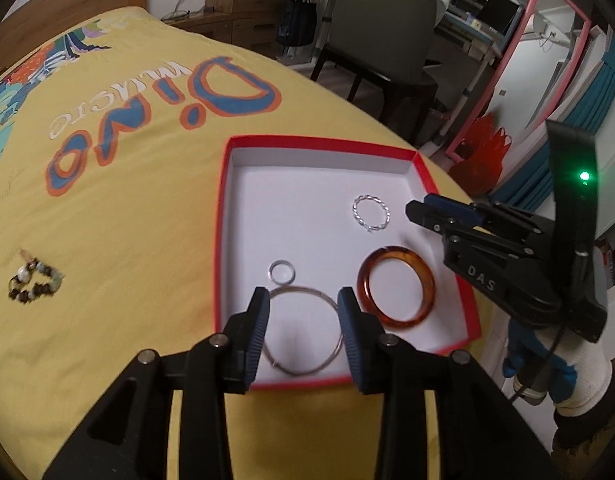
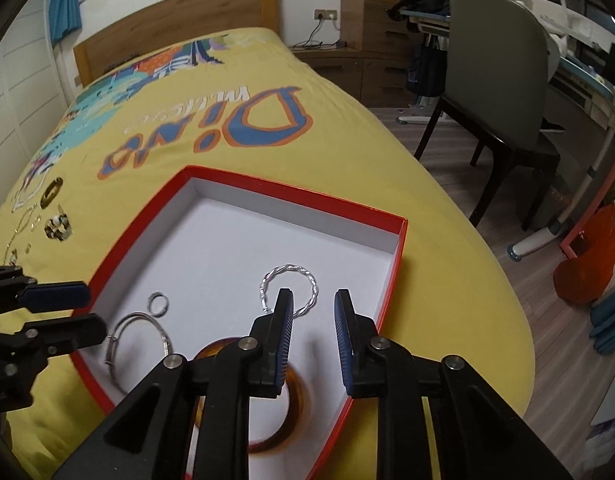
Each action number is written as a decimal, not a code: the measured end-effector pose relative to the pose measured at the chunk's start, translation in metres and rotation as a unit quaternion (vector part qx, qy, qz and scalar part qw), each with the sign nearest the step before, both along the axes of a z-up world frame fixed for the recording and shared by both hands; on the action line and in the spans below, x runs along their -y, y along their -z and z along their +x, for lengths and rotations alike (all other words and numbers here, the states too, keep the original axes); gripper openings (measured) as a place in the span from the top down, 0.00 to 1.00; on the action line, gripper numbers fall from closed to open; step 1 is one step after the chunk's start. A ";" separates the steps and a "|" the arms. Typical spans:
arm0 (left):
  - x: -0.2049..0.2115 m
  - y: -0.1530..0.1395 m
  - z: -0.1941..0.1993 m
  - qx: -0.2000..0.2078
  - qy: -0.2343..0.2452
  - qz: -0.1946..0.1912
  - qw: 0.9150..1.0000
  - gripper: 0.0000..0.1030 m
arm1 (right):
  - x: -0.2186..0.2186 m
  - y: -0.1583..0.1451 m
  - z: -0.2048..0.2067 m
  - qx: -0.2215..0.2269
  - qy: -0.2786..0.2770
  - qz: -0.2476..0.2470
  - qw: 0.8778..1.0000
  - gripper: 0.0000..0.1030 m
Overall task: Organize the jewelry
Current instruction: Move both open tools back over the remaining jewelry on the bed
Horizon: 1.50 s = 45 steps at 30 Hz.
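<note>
Left wrist view: four pieces are laid in the red box near its front edge, so they are kept together. Left gripper and right gripper are parted, nothing held; a beaded bracelet is left outside on the bedspread.

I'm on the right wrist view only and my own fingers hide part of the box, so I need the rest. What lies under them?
Observer: An amber bangle, whole, flat on the box floor, nothing clamped on it.
Operator: Does it touch the thin wire hoop?
Observer: No, the thin wire hoop lies apart, left of it.
Operator: My right gripper, from outside?
Observer: The right gripper is empty, tips beside the twisted silver ring.
</note>
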<state>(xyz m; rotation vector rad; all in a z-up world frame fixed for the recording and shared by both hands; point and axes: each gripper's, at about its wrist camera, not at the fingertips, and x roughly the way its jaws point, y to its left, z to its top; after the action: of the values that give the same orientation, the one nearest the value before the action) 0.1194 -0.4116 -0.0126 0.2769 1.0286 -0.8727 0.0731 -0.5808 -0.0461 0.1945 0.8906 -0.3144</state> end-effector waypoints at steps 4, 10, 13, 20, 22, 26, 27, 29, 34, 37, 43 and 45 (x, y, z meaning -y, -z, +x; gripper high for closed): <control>-0.025 -0.009 -0.001 0.018 -0.023 0.017 0.999 0.67 | -0.007 -0.008 -0.008 0.013 0.011 0.008 1.000 0.73; -0.075 -0.011 0.009 0.033 -0.074 0.062 0.995 0.67 | -0.016 -0.010 -0.019 0.023 0.039 0.042 0.998 0.69; -0.100 -0.011 0.011 0.048 -0.098 0.083 0.991 0.67 | -0.024 -0.007 -0.021 0.025 0.045 0.063 0.997 0.69; -0.130 -0.002 0.008 0.042 -0.114 0.110 0.987 0.67 | -0.035 -0.005 -0.025 0.028 0.056 0.073 0.995 0.69; -0.129 -0.004 0.008 0.043 -0.110 0.110 0.987 0.67 | -0.038 -0.006 -0.026 0.034 0.057 0.076 0.995 0.69; -0.124 -0.008 0.005 0.046 -0.104 0.105 0.988 0.67 | -0.039 -0.007 -0.032 0.042 0.060 0.080 0.994 0.69; -0.124 -0.008 0.005 0.044 -0.103 0.104 0.988 0.67 | -0.037 -0.006 -0.033 0.043 0.062 0.082 0.994 0.69; -0.126 -0.005 0.006 0.039 -0.106 0.104 0.988 0.67 | -0.034 -0.004 -0.034 0.042 0.067 0.087 0.993 0.69; -0.133 0.005 0.009 0.029 -0.113 0.120 0.986 0.67 | -0.031 -0.003 -0.036 0.048 0.076 0.095 0.991 0.69; -0.135 0.008 0.011 0.026 -0.114 0.125 0.985 0.67 | -0.032 -0.002 -0.038 0.053 0.079 0.102 0.990 0.69; -0.139 0.016 0.012 0.033 -0.103 0.143 0.984 0.67 | -0.033 0.001 -0.038 0.061 0.082 0.116 0.988 0.69; -0.140 0.017 0.014 0.033 -0.103 0.145 0.984 0.67 | -0.035 -0.001 -0.036 0.064 0.079 0.120 0.988 0.69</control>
<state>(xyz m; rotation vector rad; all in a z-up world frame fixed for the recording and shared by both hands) 0.1334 -0.2718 -0.0297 0.4334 1.1005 -0.5235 0.0368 -0.5454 -0.0452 0.5041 0.7850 -0.3380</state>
